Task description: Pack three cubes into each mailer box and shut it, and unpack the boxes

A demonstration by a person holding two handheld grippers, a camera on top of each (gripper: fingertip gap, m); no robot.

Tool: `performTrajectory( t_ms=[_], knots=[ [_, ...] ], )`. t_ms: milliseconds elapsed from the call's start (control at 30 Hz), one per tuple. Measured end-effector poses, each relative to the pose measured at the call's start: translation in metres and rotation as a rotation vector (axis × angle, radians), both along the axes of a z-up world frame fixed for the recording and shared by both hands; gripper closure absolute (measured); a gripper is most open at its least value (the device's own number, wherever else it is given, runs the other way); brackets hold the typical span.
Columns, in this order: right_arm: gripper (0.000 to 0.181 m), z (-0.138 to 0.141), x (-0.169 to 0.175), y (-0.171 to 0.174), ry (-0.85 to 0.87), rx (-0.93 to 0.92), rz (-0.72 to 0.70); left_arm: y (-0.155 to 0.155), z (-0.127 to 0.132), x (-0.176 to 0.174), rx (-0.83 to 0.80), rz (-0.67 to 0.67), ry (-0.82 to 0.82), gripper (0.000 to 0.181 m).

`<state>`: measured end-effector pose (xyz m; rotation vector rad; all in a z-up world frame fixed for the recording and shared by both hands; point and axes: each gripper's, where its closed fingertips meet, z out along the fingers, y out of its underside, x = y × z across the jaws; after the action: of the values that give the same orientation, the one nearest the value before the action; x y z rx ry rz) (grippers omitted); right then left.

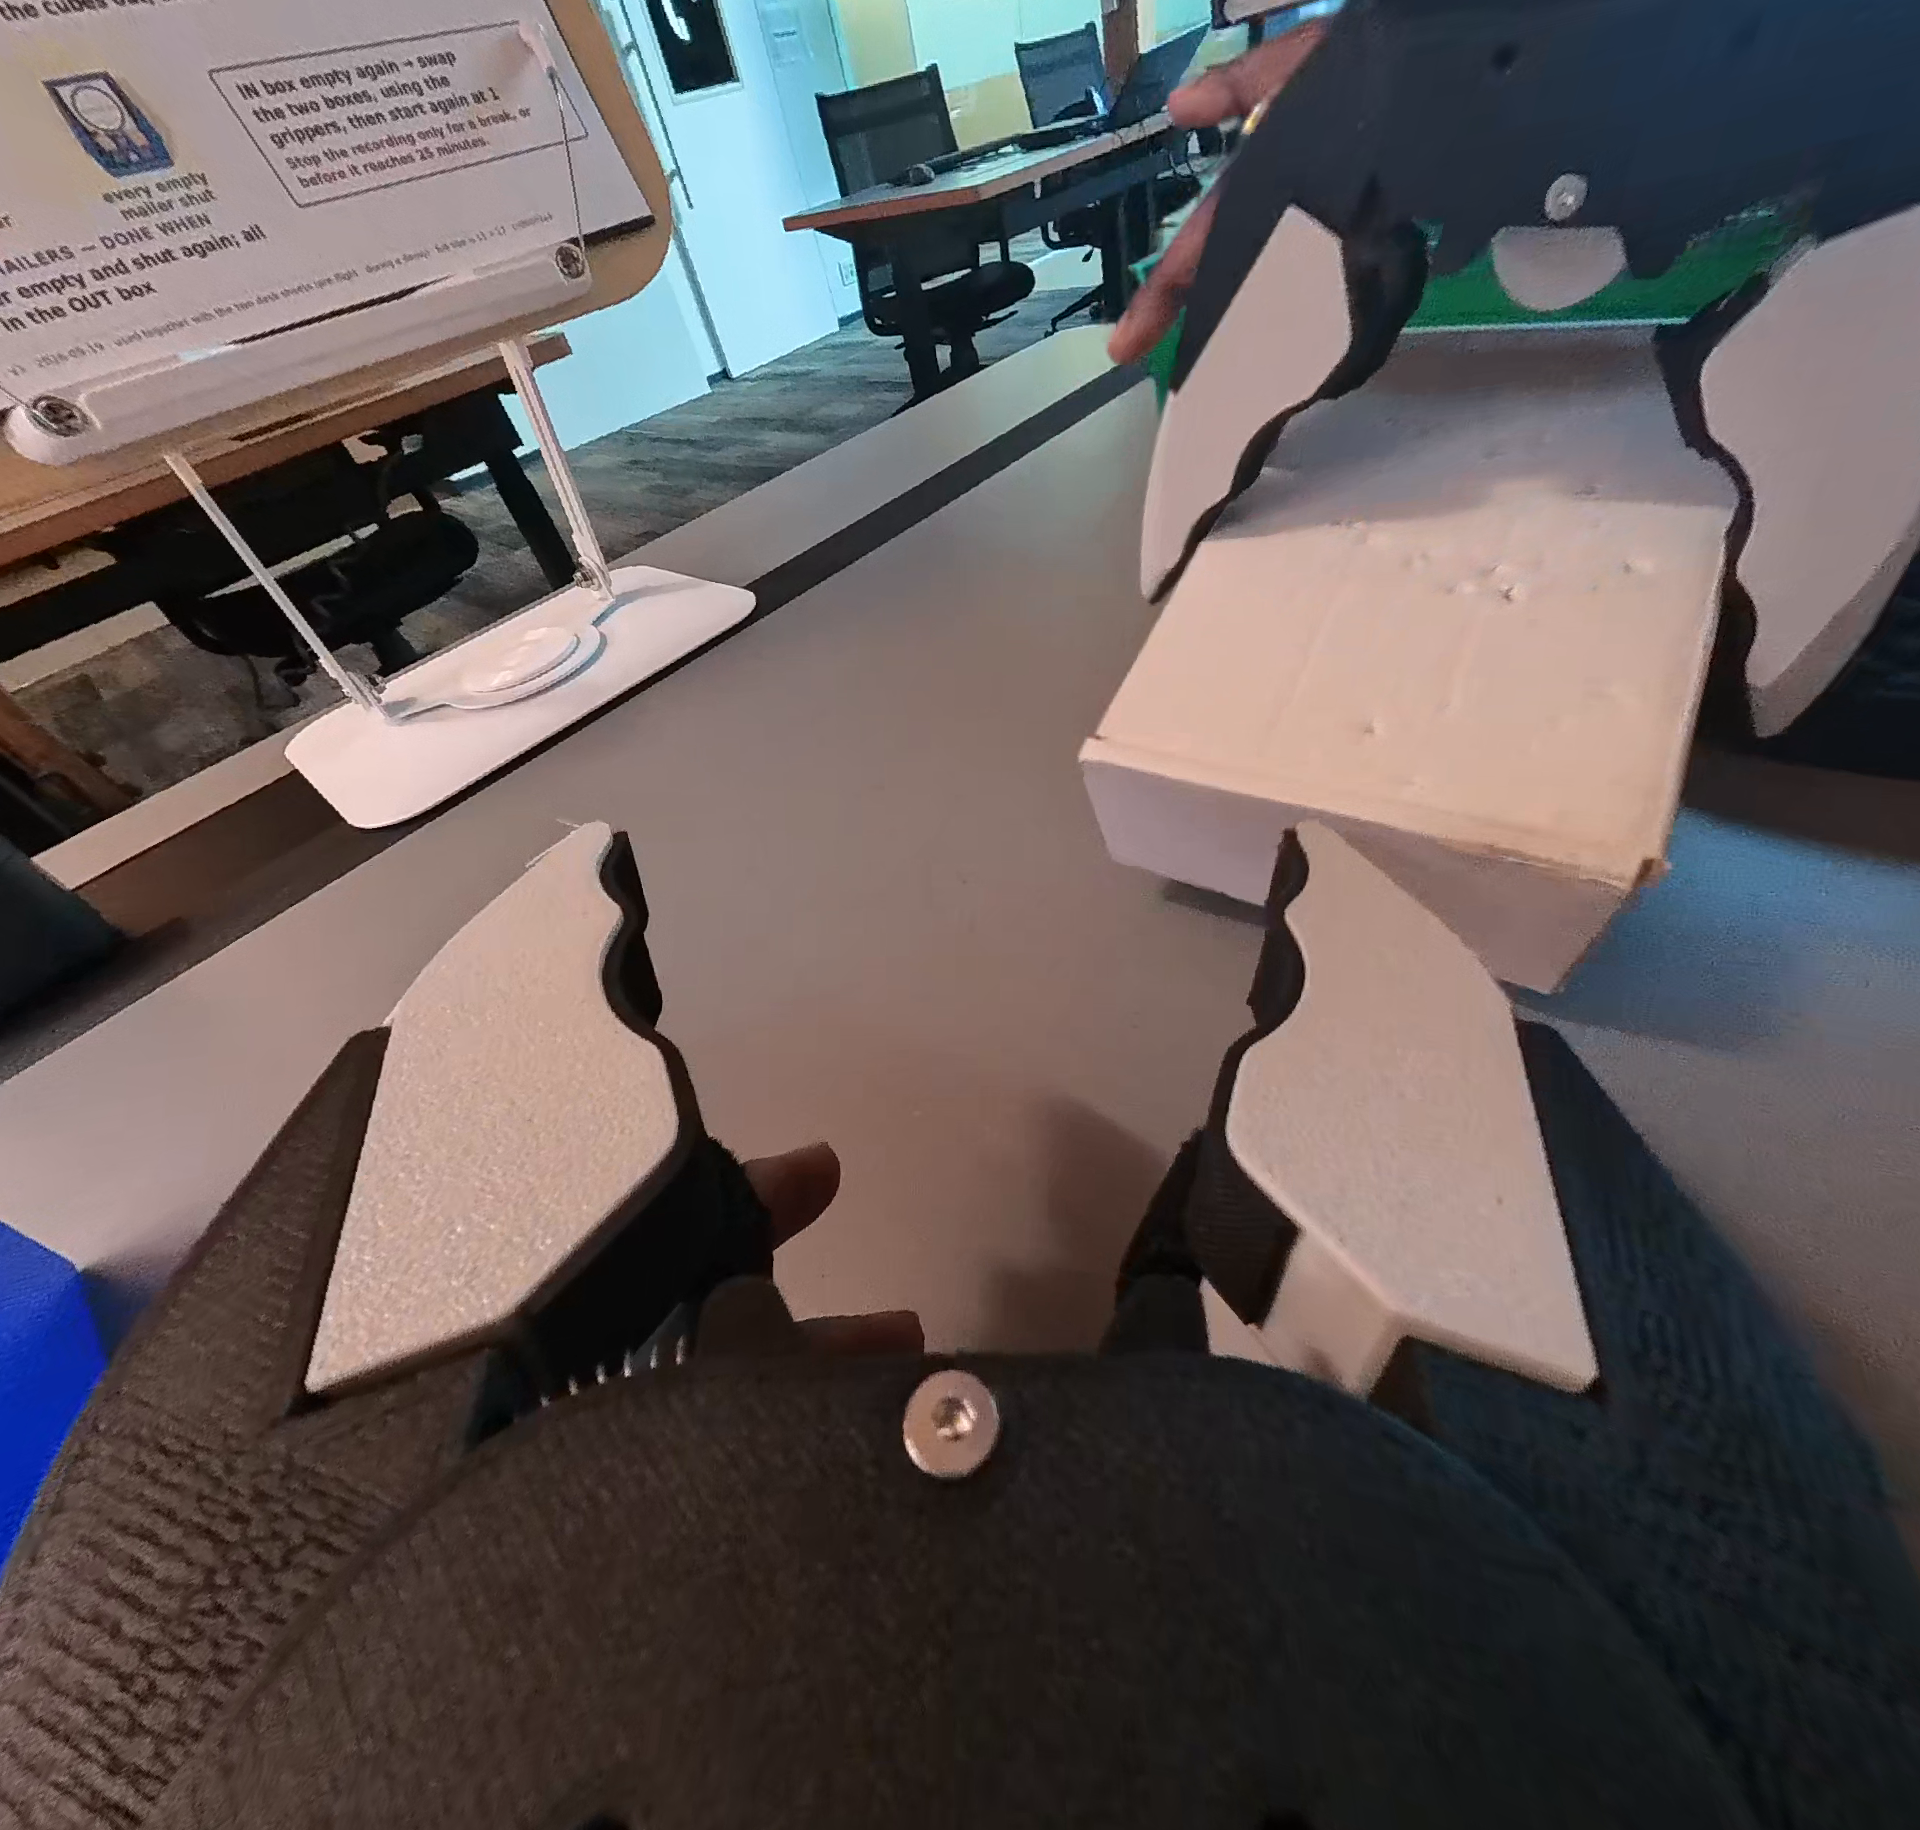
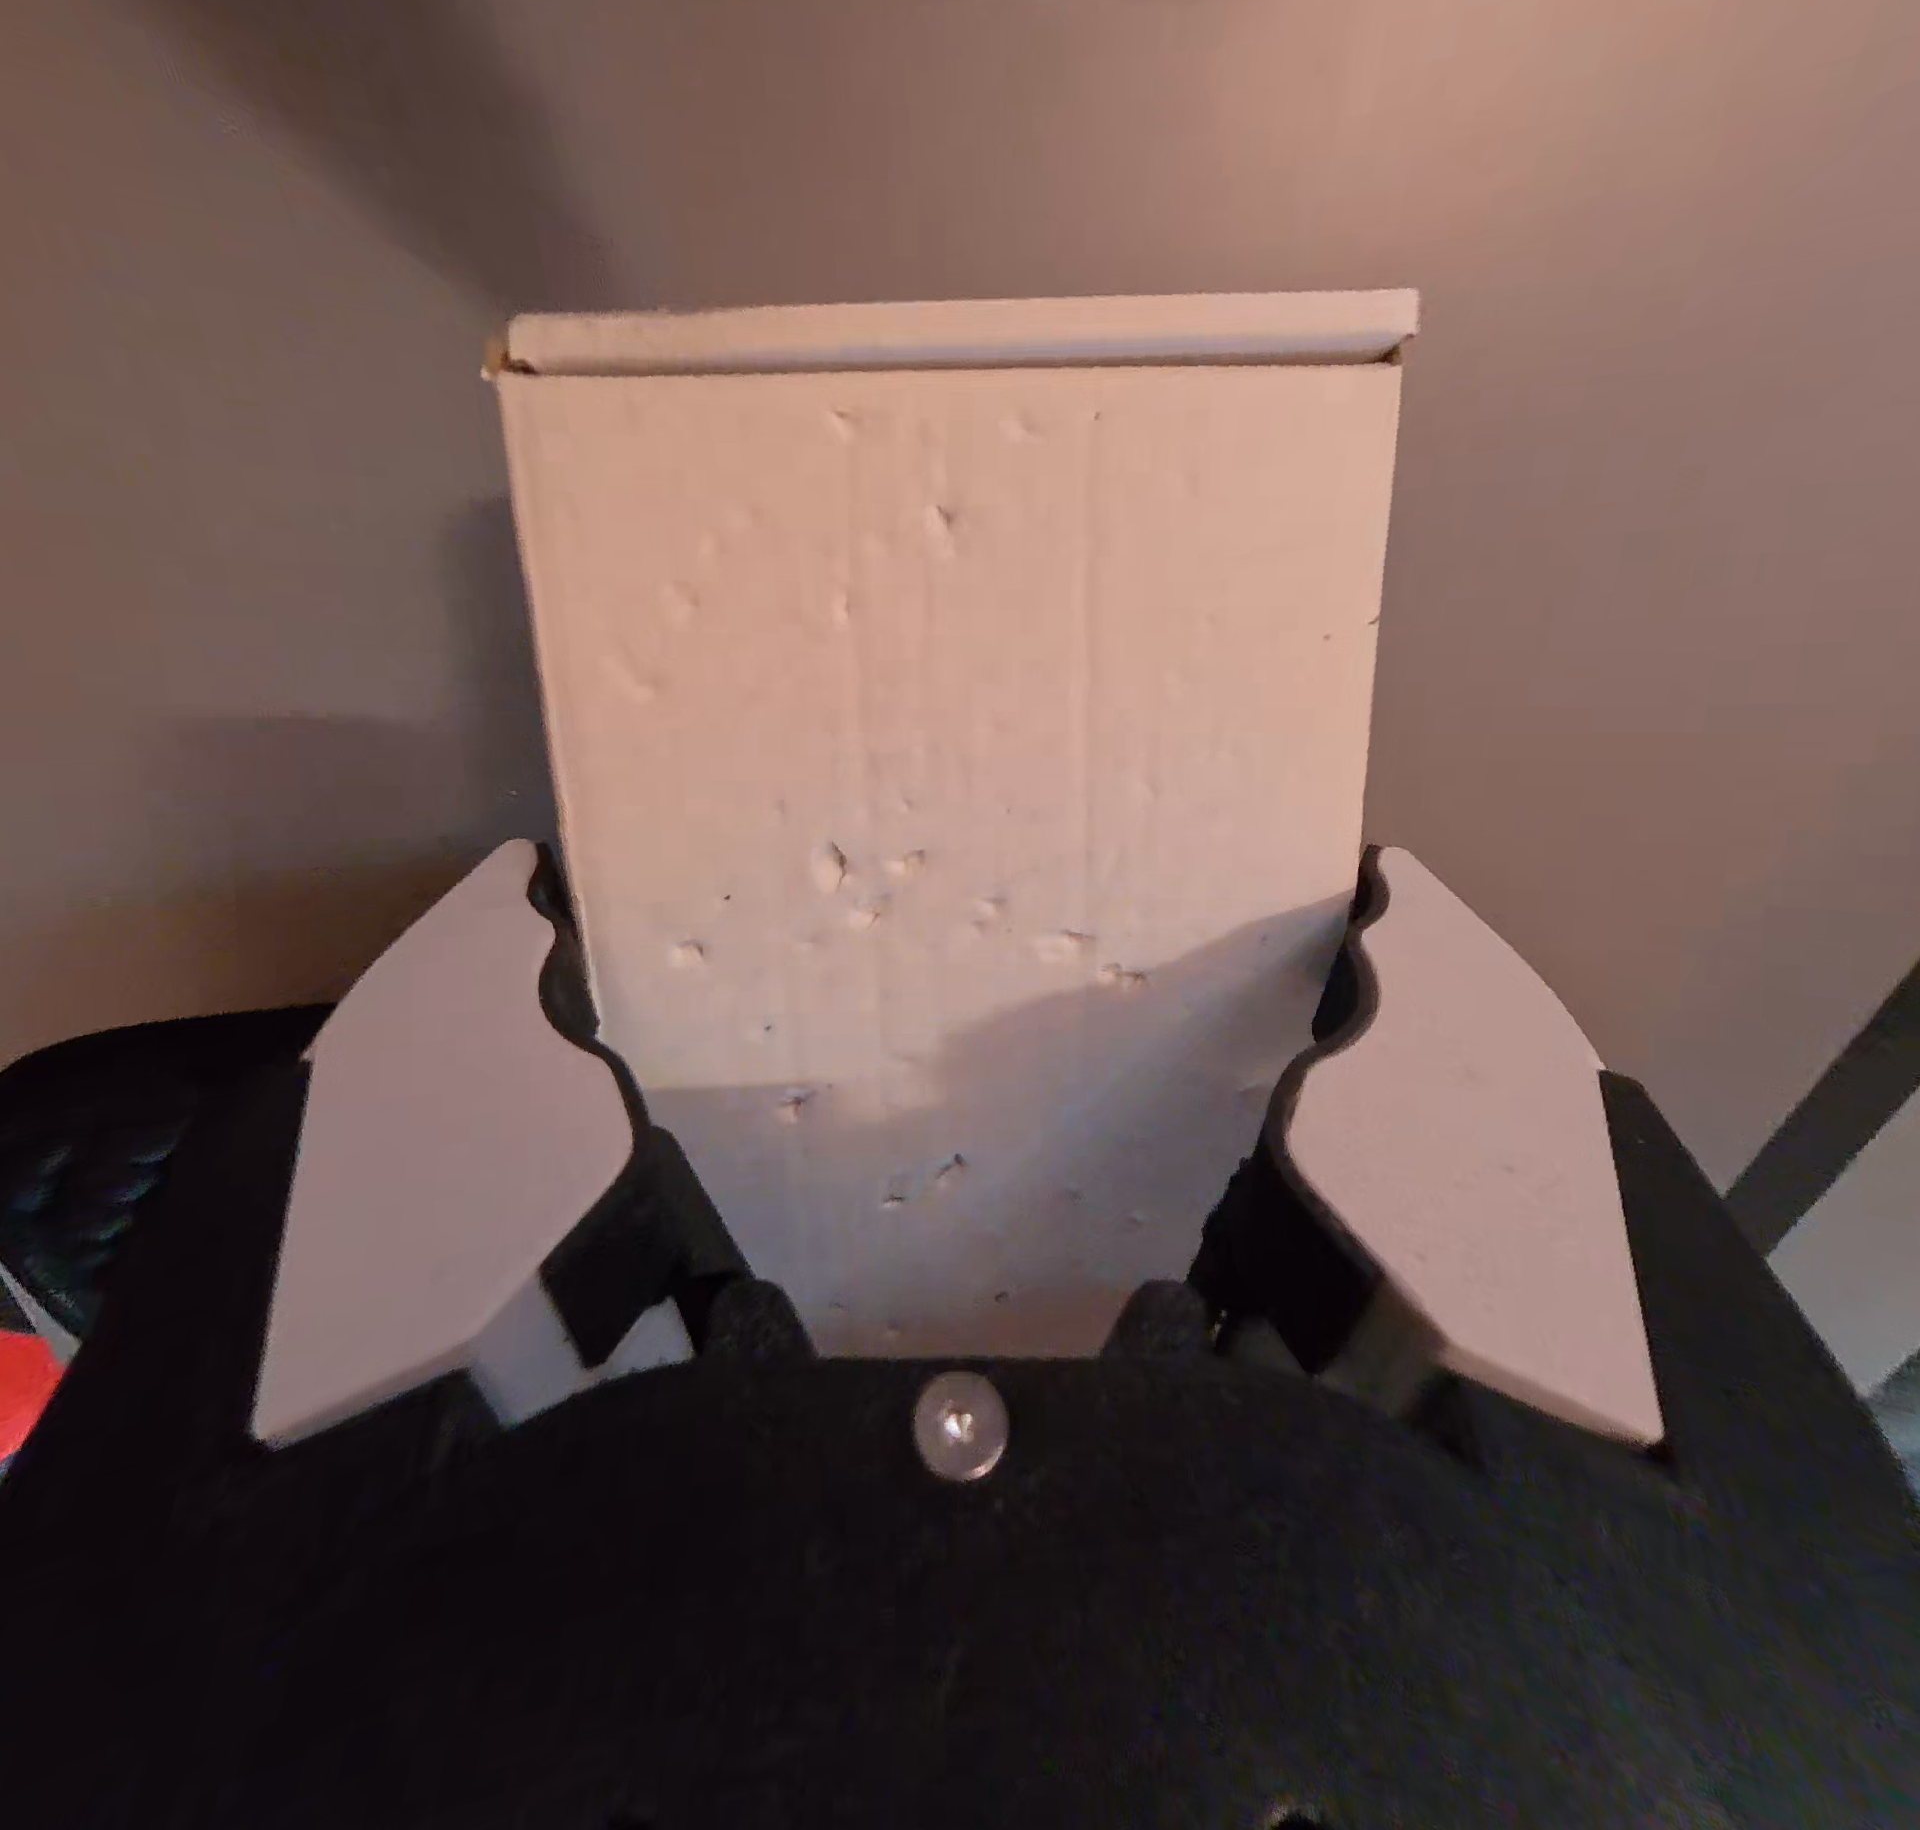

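Fingers (image 2: 447, 1084) of the right gripper (image 2: 956, 907) clamp a closed white mailer box (image 2: 935, 689) above the grey tabletop (image 1: 883, 741), left gripper (image 1: 951, 887) empty and spread; contents hidden, so progress is unclear.

Left gripper (image 1: 951, 881): fingers spread wide, nothing between them, held low and level; bare fingertips of the holding hand (image 1: 800, 1183) show behind the jaws. Right gripper (image 2: 956, 892): fingers closed against both sides of the white mailer box (image 2: 935, 658), gripping it.
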<state>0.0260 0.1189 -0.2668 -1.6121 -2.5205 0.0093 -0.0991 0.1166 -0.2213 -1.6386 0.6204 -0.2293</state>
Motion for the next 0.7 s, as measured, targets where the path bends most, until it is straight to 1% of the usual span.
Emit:
performTrajectory(
  t_ms=[167,233,300,400,467,700],
  knots=[
    [0.044,-0.023,0.003,-0.005,-0.018,-0.02,0.01,0.0,-0.002,0.0,-0.001,-0.002,0.013,0.068],
    [0.044,-0.029,0.01,-0.007,-0.075,-0.053,-0.013,0.0,-0.002,0.001,-0.003,-0.004,0.017,0.068],
    [0.044,-0.025,0.009,-0.006,-0.066,-0.057,-0.014,-0.001,-0.002,0.001,-0.002,-0.008,0.021,0.068],
    [0.041,-0.011,0.006,-0.002,-0.037,-0.049,-0.034,-0.001,-0.002,0.002,-0.001,-0.011,0.021,0.068],
    [0.045,-0.007,0.009,0.001,-0.048,-0.035,-0.031,-0.001,-0.002,0.002,-0.002,-0.011,0.02,0.069],
    [0.055,-0.02,0.015,0.001,-0.106,-0.004,-0.008,-0.001,-0.003,0.001,-0.005,-0.01,0.025,0.069]
  ],
)
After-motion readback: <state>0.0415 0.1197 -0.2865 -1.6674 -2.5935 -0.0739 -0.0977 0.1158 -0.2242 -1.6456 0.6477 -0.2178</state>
